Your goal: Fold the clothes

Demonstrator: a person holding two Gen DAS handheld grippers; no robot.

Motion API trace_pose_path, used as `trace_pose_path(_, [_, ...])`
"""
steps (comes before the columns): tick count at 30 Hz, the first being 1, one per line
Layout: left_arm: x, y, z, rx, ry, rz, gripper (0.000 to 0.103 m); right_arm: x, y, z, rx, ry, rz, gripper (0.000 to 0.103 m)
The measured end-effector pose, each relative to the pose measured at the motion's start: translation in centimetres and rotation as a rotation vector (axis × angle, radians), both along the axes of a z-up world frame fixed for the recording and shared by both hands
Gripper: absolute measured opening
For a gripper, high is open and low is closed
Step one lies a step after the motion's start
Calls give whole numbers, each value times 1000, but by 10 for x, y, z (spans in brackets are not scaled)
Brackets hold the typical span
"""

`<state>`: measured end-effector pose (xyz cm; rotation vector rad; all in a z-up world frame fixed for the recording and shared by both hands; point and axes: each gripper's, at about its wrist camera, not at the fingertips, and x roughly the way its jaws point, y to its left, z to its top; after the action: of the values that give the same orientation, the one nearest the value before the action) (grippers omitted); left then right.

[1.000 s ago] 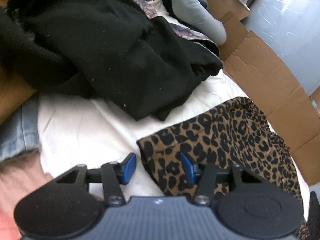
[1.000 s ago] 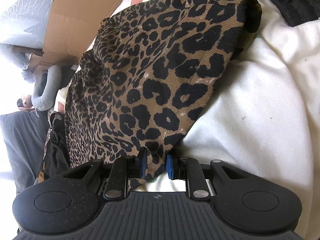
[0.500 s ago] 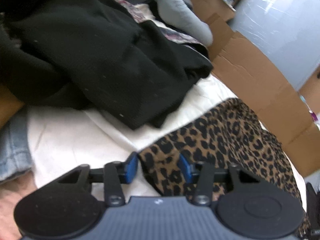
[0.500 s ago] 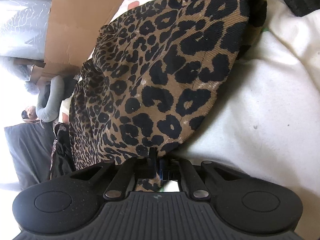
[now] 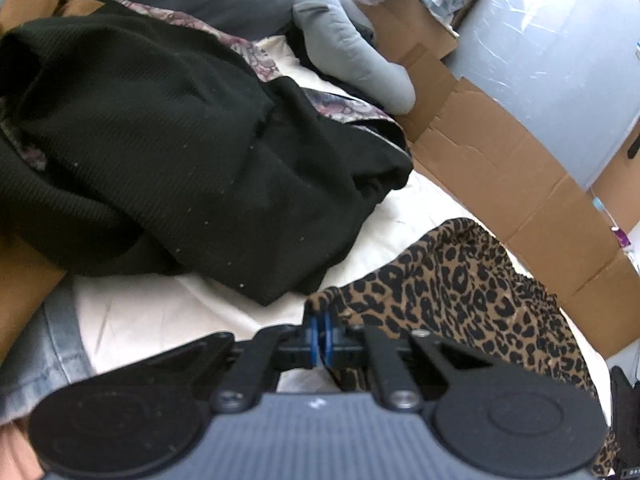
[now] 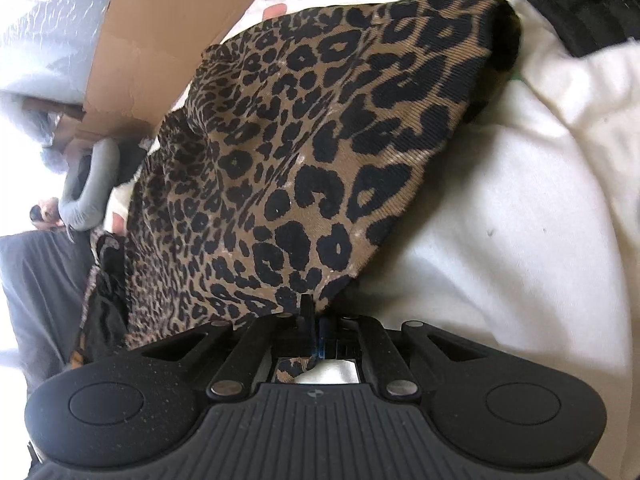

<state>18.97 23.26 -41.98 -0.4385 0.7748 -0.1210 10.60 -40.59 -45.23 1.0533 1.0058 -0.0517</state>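
Note:
A leopard-print garment [image 5: 460, 304] lies on a white sheet [image 5: 160, 312], at the lower right of the left wrist view. My left gripper [image 5: 321, 320] pinches its near left corner, the jaws closing tight with the blue pads pressed on the cloth. In the right wrist view the same leopard-print garment [image 6: 320, 140] spreads up and away from my right gripper [image 6: 314, 312]. That gripper is shut on the hem of the garment, and a bit of cloth pokes out behind the fingers. The gripped edge is lifted slightly off the white sheet [image 6: 520, 200].
A heap of black clothing [image 5: 180, 152] covers the upper left, over a patterned cloth. Flattened cardboard [image 5: 500, 168] and a plastic-wrapped grey bundle [image 5: 540, 60] border the right. A grey padded item [image 5: 352, 44] lies behind. Denim [image 5: 40, 352] sits at the lower left. More black cloth [image 6: 580, 0] shows at top right.
Both grippers went from open around the garment's edge to shut on it. The left one has risen a little, drawing its corner up.

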Motion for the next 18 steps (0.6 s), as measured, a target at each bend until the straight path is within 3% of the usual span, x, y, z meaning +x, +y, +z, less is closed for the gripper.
trace_pose_path(14, [-7,-35,63,-23,-43,-35,4,-6,-5,41,-19,-15,99,5])
trace_pose_path(18, [-6,-52,74,-22,-37,-46,4,-12,-8,61,-72,-51,129,5])
